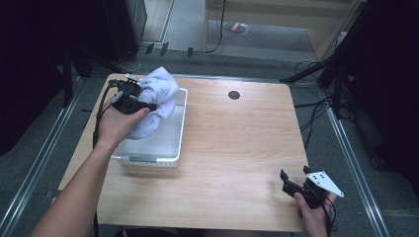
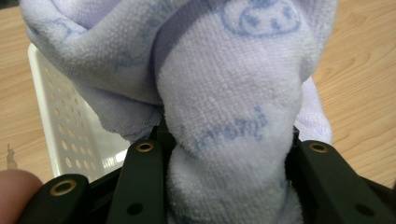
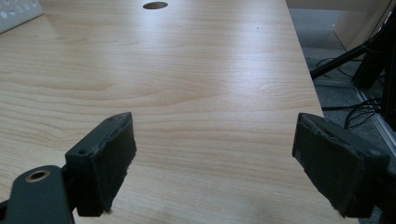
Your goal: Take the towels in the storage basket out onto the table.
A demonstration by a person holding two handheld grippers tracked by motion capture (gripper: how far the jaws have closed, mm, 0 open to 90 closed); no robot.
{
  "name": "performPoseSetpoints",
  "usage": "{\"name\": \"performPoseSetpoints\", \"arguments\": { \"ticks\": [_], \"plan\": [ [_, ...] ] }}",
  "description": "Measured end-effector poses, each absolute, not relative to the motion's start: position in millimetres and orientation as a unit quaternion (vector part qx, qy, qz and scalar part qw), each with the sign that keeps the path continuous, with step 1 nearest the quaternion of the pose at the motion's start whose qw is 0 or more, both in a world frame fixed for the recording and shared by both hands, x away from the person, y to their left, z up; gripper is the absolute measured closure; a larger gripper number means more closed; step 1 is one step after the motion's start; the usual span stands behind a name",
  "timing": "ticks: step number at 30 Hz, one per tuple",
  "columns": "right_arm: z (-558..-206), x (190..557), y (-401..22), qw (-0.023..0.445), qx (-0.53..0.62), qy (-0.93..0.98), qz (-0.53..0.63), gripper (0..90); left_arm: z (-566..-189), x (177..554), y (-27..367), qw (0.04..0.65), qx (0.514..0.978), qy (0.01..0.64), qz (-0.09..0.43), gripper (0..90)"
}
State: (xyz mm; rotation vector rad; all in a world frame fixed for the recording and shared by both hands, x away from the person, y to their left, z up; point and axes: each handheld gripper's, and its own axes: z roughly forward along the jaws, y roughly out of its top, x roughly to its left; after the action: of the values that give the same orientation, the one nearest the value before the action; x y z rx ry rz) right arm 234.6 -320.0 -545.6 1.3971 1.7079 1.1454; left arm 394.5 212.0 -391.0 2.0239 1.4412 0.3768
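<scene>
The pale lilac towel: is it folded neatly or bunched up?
Bunched up: the pale lilac towel hangs in crumpled folds from the left gripper over the white basket.

A pale lavender terry-cloth towel (image 1: 157, 101) printed with small blue cartoon figures and lettering is bunched into a loose bundle and lifted above a white perforated plastic basket (image 1: 179, 143), a shallow rectangular tray. The towel hangs over the basket's far left part, its lower folds dipping toward the inside. In the left gripper view, a thick fold of the towel (image 2: 233, 116) is pinched between two black jaws. The basket sits on the left side of a light wooden table (image 1: 237, 148).
</scene>
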Motion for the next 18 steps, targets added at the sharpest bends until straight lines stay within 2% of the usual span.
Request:
{"name": "performPoseSetpoints", "arguments": {
  "ticks": [18],
  "plan": [
    [-545.6,234.4,-320.2,0.323,0.531,0.651,0.437,13.6,-368.4,395.8,164.4,0.322,0.781,0.517,0.138,59.7]
  ]
}}
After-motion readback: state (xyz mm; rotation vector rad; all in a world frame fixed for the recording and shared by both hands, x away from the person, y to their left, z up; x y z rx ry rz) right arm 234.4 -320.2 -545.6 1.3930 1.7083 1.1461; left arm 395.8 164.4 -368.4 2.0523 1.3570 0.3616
